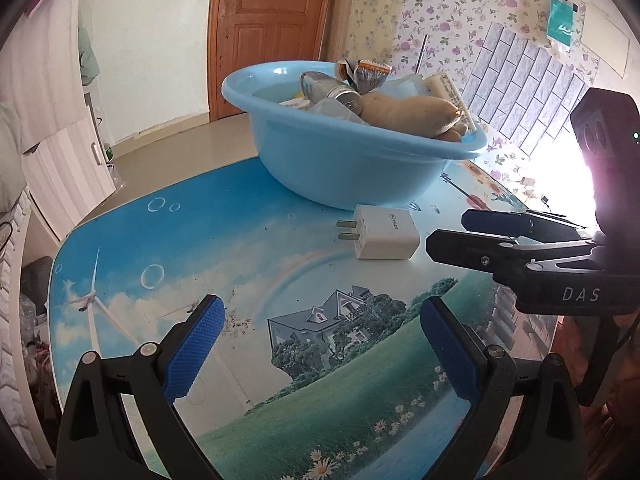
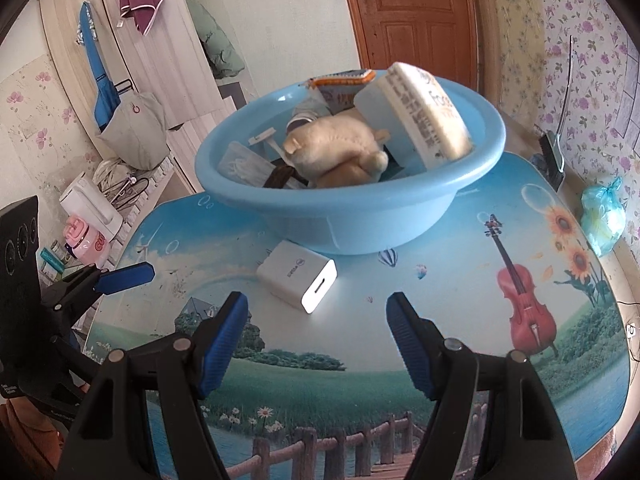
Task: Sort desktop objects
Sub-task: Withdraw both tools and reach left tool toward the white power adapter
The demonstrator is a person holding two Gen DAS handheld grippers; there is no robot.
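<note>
A white plug-in charger (image 1: 386, 236) lies on the picture-printed table (image 1: 168, 248), just in front of a light blue basin (image 1: 344, 160). The basin holds a tan plush toy (image 1: 408, 114), a metal can, snack packets and a white box. In the right wrist view the charger (image 2: 298, 276) lies just ahead of my right gripper (image 2: 318, 304), which is open and empty. My left gripper (image 1: 322, 312) is open and empty, nearer the table's front. The right gripper (image 1: 450, 232) shows in the left wrist view, open, right of the charger. The left gripper's blue fingertip (image 2: 132, 274) shows at the left.
The basin (image 2: 360, 216) stands at the table's far side with the plush toy (image 2: 340, 152) and white box (image 2: 428, 112) inside. A light blue plastic bag (image 2: 604, 216) and a dark stand (image 2: 554, 156) sit at the table's right edge. Bags, a pink bottle and clutter lie on the floor left.
</note>
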